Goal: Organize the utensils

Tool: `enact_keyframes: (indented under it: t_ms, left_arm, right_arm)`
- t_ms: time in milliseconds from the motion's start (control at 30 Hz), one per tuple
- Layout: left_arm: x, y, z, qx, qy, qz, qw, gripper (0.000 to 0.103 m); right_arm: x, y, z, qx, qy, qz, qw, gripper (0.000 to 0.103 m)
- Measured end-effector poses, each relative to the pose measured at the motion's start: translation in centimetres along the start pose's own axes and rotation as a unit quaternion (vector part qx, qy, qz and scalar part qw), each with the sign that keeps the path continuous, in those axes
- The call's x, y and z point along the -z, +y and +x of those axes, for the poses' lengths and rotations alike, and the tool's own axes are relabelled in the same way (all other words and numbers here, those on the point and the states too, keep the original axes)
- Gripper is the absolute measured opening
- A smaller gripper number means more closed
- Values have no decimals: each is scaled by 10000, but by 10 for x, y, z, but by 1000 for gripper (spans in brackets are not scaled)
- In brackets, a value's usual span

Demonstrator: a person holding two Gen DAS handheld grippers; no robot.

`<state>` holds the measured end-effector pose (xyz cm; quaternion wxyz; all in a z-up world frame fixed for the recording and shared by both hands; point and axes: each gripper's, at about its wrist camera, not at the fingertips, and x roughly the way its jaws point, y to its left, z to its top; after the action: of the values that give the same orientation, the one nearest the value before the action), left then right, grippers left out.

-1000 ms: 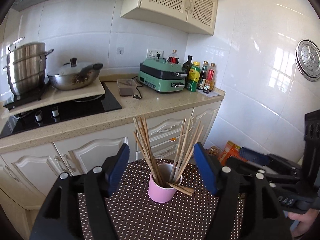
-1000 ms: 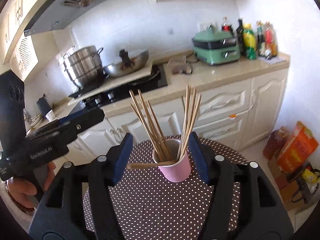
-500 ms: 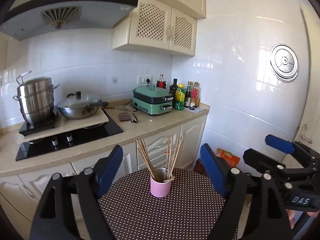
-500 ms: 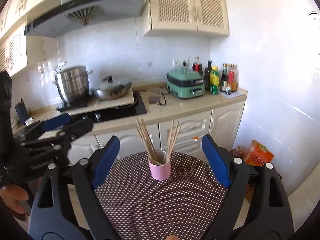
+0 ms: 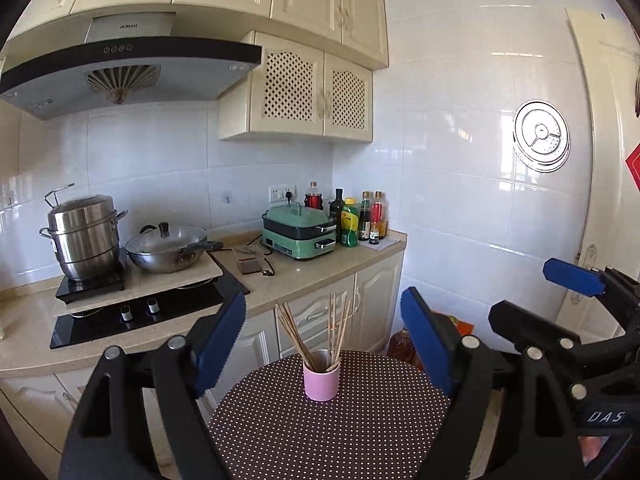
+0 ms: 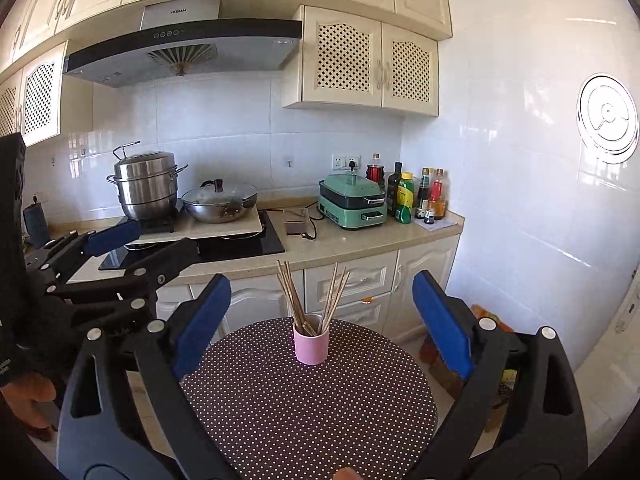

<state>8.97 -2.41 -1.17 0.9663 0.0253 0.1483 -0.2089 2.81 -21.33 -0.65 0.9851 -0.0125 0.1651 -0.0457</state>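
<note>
A pink cup (image 5: 321,380) (image 6: 311,343) stands upright on a round brown dotted table (image 5: 320,444) (image 6: 312,420). Several wooden chopsticks (image 5: 316,330) (image 6: 314,292) stand in it in two fanned bunches. My left gripper (image 5: 322,316) hangs open above and well short of the cup, with nothing between its blue pads. My right gripper (image 6: 321,292) is also back from the cup; its jaws are opening and hold nothing. Each gripper shows in the other's view: the right one (image 5: 576,300) at the right edge, the left one (image 6: 120,248) at the left edge.
Behind the table runs a kitchen counter (image 6: 352,240) with a black hob (image 6: 224,246), a steel steamer pot (image 6: 146,190), a lidded wok (image 6: 220,202), a green electric grill (image 6: 354,204) and several bottles (image 6: 416,196). A box and a bottle (image 5: 404,344) sit on the floor to the right.
Both grippers have drawn back and up from the cup, which now looks much smaller. Both pairs of jaws have spread wider. The chopsticks stay in the cup.
</note>
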Motion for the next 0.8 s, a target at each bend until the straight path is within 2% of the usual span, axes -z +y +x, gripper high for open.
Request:
enact_keyframes:
  t_ms: [333,800]
  left_arm:
    - [-9,-7,-24,-98,-293,-41,9995,79]
    - [-9,-13,-36,-215,-382,-101,9990,79]
  right_arm:
    - [-4,2,-14,-61,-150,-53,9999,92]
    - [-4,0,-23,-213,-200,-19,9996,93]
